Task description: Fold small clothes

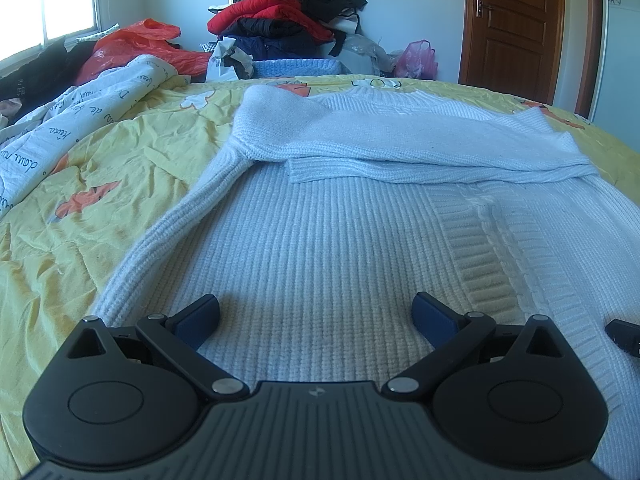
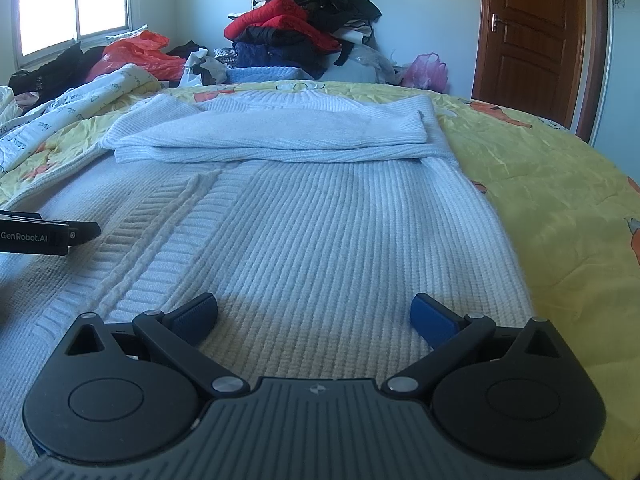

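hiding sweater (image 1: 320, 240) hem: left gripper (image 1: 316, 316), jaws apart.

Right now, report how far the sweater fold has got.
Done: both sleeves lie folded across the chest of the white sweater. In hand: nothing; the left gripper and right gripper are open over the hem. Left: folding the body up, by my judgement.

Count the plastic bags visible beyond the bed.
2, maybe more hidden in the clutter. A red plastic bag lies at the far left below the window; a pink plastic bag sits on the floor near the wooden door.
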